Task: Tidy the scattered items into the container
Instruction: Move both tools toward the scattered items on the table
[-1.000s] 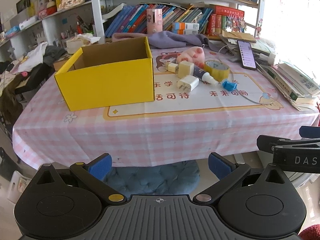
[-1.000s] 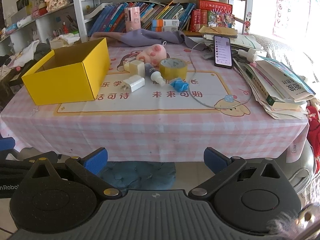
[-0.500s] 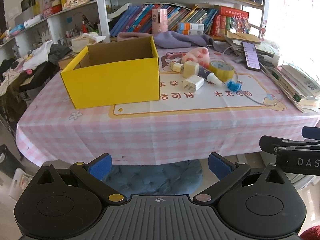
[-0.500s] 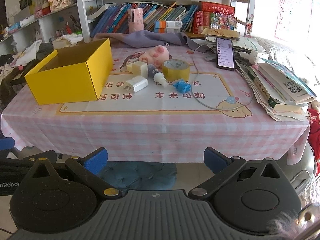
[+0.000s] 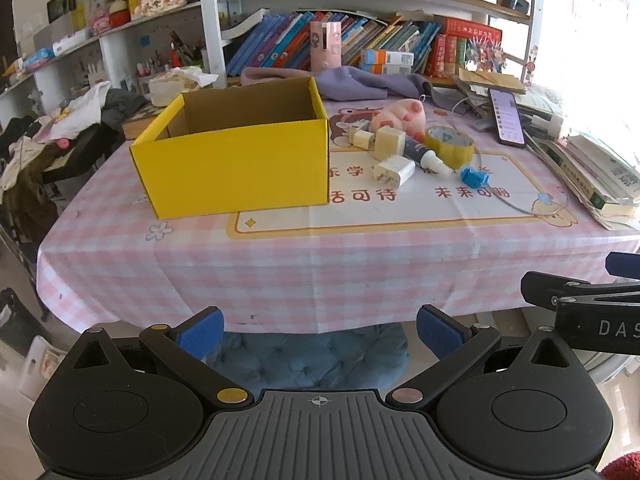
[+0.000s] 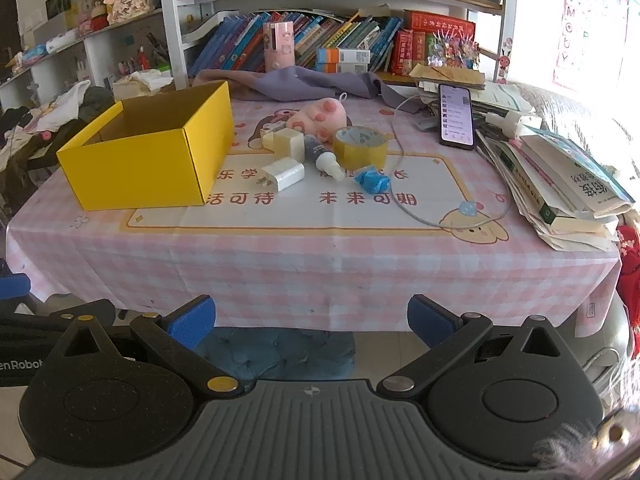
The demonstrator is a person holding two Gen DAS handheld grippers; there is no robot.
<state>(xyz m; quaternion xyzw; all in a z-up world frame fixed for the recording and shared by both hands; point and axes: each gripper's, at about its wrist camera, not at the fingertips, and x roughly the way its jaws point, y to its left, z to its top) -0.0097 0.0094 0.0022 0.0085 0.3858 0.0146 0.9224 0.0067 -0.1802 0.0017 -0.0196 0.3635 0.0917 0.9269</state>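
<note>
Left wrist view: we see the left gripper (image 5: 320,330) spread wide, empty, low in frame before the table (image 5: 320,264). Right gripper (image 6: 311,320) likewise wide, empty. Yellow box (image 5: 240,160) sits centre-left; charger (image 5: 394,171), tape roll (image 5: 450,147), blue wad (image 5: 473,177) lie to its right.

Table (image 5: 320,264) with yellow box (image 5: 240,172)

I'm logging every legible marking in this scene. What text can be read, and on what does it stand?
"乐学", "活可待", "未来可期": table mat.
"DAS", cut off: right gripper.
"enRobot", cut off: left gripper.
Alphabet letters "A B C…": wall poster.
Book cover, shelf spines, phone screen: too small or blurred.
</note>
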